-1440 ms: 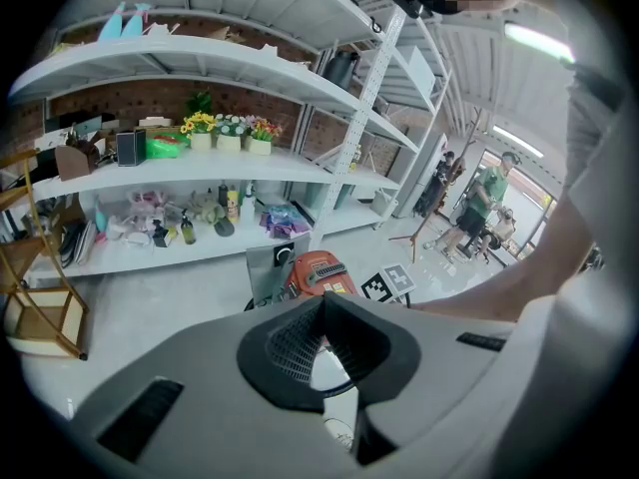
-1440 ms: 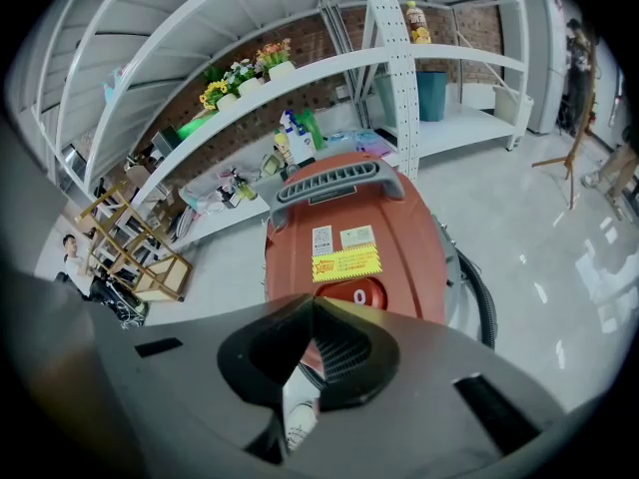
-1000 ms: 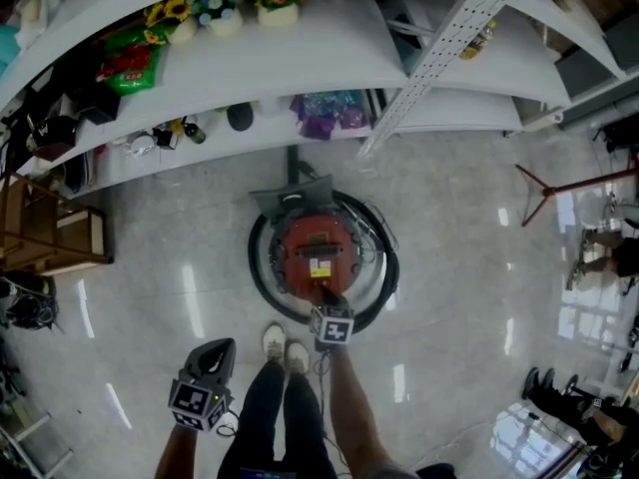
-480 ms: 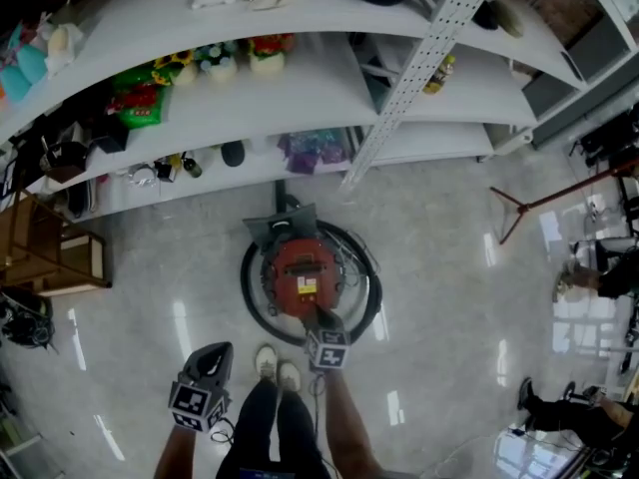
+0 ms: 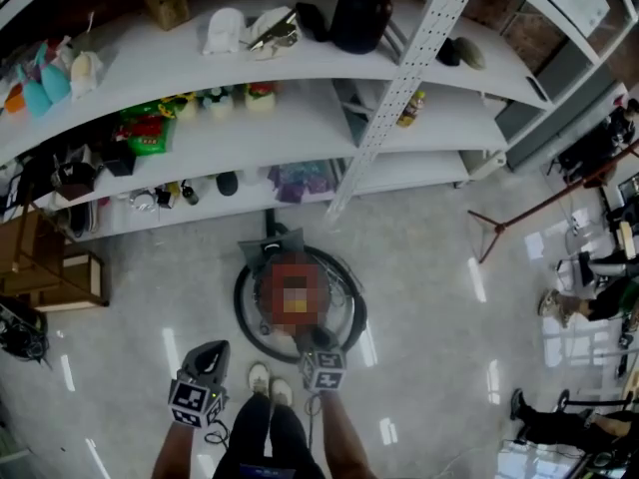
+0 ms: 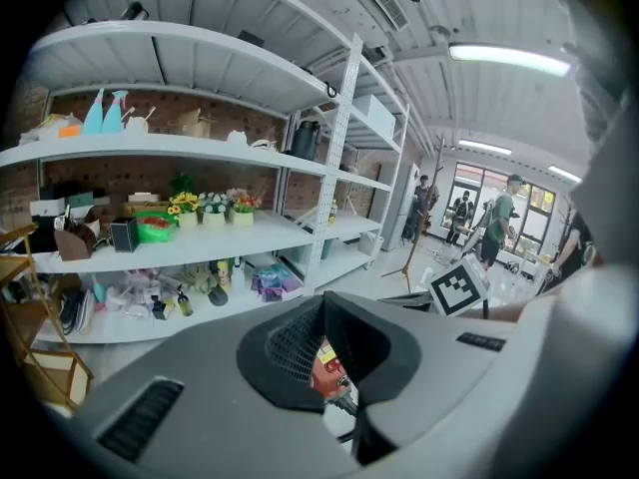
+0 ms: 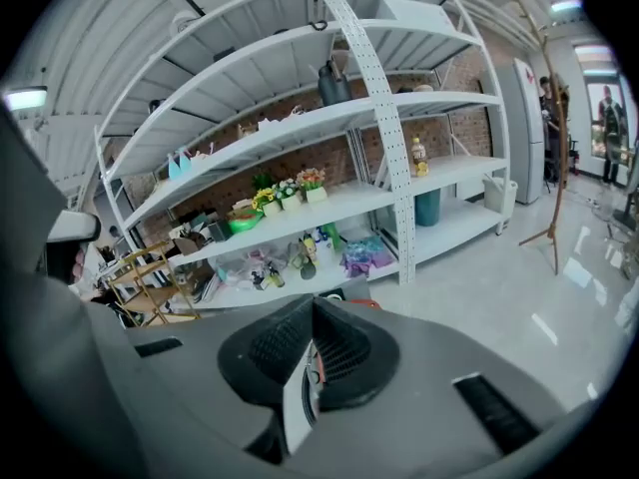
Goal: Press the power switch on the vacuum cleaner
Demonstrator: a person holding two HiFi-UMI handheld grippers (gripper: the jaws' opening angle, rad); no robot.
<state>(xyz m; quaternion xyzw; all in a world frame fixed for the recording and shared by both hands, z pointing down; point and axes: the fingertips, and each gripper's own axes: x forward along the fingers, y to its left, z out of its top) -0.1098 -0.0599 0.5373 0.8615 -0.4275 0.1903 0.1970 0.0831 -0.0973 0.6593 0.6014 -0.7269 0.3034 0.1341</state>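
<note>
Vacuum cleaner [image 5: 297, 289]: round, red-topped canister, stood upright on floor just in front of shelf rack's [image 5: 300, 118] lowest shelf. Black hose [image 5: 243, 312] lay coiled in ring around body. Power switch not discernible.
</note>
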